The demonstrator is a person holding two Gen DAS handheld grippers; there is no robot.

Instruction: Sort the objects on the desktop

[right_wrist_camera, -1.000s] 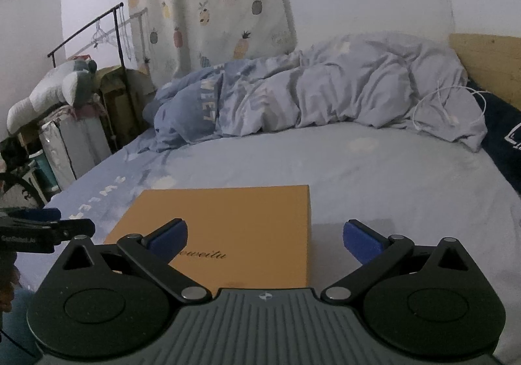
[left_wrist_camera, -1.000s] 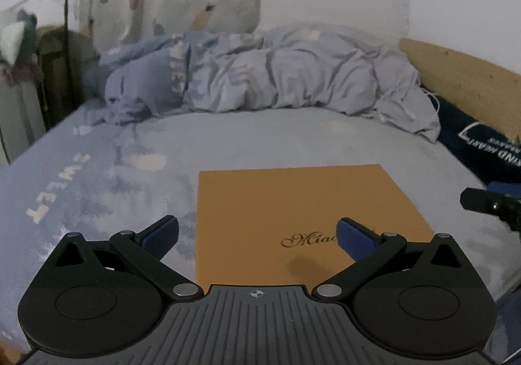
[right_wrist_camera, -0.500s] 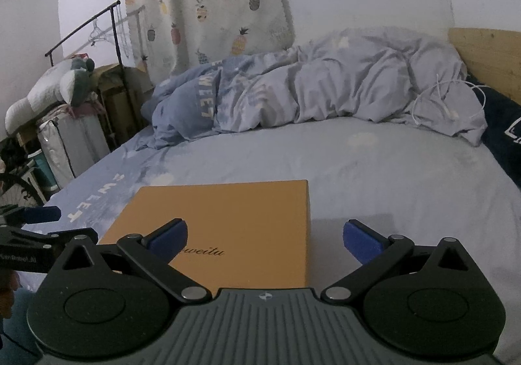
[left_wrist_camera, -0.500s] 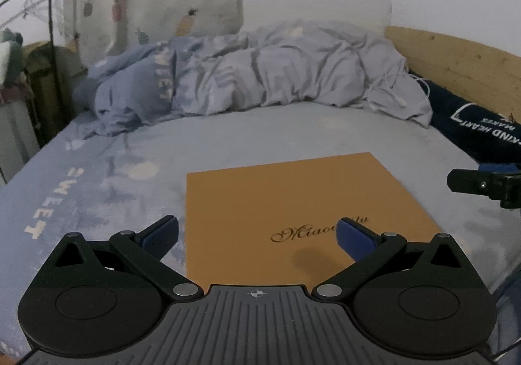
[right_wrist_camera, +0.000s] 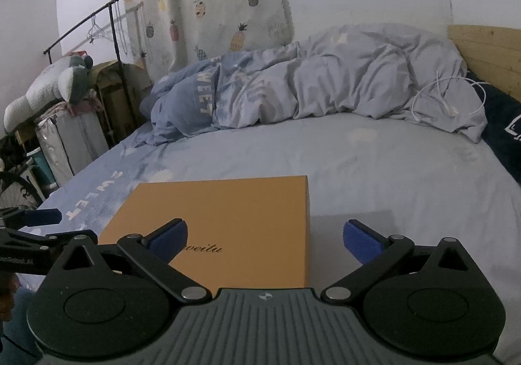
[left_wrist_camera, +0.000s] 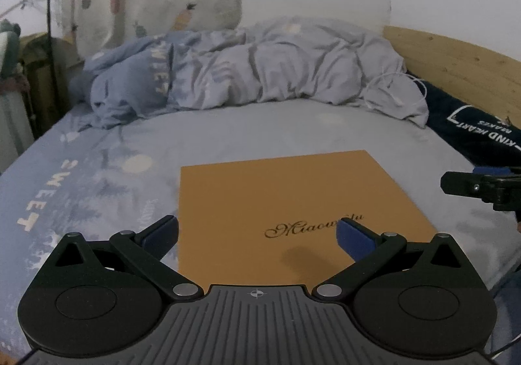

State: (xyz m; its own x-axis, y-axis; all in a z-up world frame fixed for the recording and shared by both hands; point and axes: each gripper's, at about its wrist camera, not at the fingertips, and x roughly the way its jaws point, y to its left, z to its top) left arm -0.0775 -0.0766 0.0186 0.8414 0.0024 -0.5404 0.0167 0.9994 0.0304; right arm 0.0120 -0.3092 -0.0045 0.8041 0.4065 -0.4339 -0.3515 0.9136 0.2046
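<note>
I judge I am at the very start: nothing is picked up, and both my tongs hang above the near end of the orange box [left_wrist_camera: 293,212], which lies flat and shut on the bed [left_wrist_camera: 228,133], centre-low in both views. My left tongs [left_wrist_camera: 257,234] are spread apart and empty; so are my right tongs [right_wrist_camera: 265,236]. What the box holds I cannot tell. Next I would need its lid off, probably gripping opposite edges.
</note>
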